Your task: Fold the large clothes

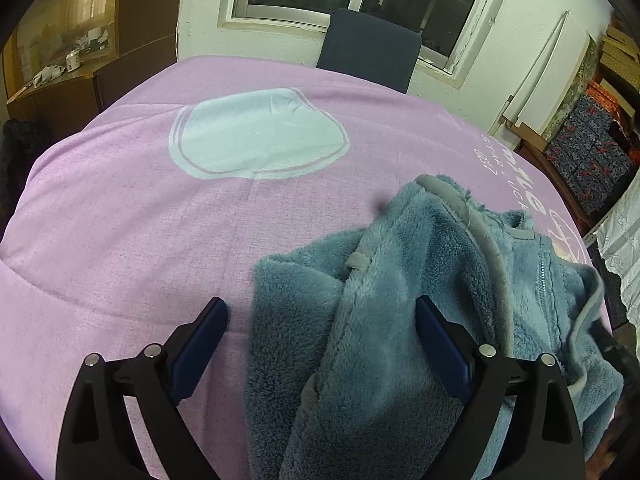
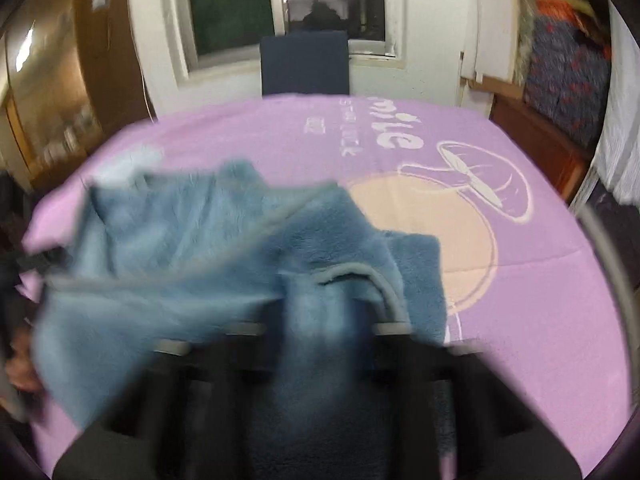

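A blue-grey fleece jacket (image 1: 400, 280) with grey trim and a zip lies crumpled on the pink blanket (image 1: 120, 220), at the near right in the left wrist view. My left gripper (image 1: 320, 312) stands wide open over its near edge. Fleece fills the gap between the jaws, and the left pad (image 1: 200, 344) is clear of it. In the blurred right wrist view the jacket (image 2: 200, 260) is bunched up over my right gripper (image 2: 320, 332), which is shut on a fold of it. The cloth hides the fingertips.
The pink blanket (image 2: 540, 300) with white print covers the whole surface. A dark blue chair (image 1: 370, 48) stands at the far edge under a window. A wooden cabinet (image 1: 60, 60) is at the left, and stacked patterned boxes (image 1: 592, 152) are at the right.
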`<state>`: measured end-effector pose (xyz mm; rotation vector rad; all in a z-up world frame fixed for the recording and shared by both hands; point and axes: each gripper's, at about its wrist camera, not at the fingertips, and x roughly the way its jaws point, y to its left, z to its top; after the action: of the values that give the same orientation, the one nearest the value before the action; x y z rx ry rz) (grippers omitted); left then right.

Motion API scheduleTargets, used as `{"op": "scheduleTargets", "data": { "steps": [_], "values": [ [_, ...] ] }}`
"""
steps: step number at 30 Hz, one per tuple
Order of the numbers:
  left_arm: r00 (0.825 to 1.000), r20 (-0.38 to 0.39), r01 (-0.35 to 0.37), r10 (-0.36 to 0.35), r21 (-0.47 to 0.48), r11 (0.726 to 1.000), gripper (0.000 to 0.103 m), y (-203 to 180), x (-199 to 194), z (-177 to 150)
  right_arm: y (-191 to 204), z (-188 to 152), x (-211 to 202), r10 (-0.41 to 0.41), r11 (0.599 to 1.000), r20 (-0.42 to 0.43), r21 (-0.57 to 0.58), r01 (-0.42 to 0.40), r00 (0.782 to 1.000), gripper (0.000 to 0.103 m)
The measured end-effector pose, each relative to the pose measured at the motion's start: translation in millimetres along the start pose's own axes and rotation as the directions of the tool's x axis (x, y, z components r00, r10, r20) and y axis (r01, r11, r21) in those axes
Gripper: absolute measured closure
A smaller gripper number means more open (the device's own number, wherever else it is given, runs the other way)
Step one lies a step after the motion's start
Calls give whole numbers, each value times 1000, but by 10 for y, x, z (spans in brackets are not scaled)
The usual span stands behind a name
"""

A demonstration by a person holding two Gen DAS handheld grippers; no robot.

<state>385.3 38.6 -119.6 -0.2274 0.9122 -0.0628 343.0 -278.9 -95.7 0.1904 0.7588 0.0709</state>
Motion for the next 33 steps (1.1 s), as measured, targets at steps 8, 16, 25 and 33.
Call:
{"op": "scheduleTargets", "data": {
  "steps": [8, 16, 25, 33],
  "values": [
    [1000, 3, 0, 0, -4, 1000, 7, 19, 0, 0, -732, 443, -178, 22, 974, 73, 225, -38, 997, 99],
    [1000, 4, 5, -5, -9, 1000, 7, 37, -7, 5, -1146, -4, -43, 153, 899, 18, 412, -147, 988, 79],
    [1000, 6, 3, -3, -11, 1000, 6, 41, -5, 6, -686, -558, -502, 242, 928, -38, 299, -220, 969, 64],
    [1000, 5, -1, 1, -11, 1000, 4, 63, 3, 5, -641, -468, -599, 24, 974, -4, 226, -22, 1000, 95]
  ]
}}
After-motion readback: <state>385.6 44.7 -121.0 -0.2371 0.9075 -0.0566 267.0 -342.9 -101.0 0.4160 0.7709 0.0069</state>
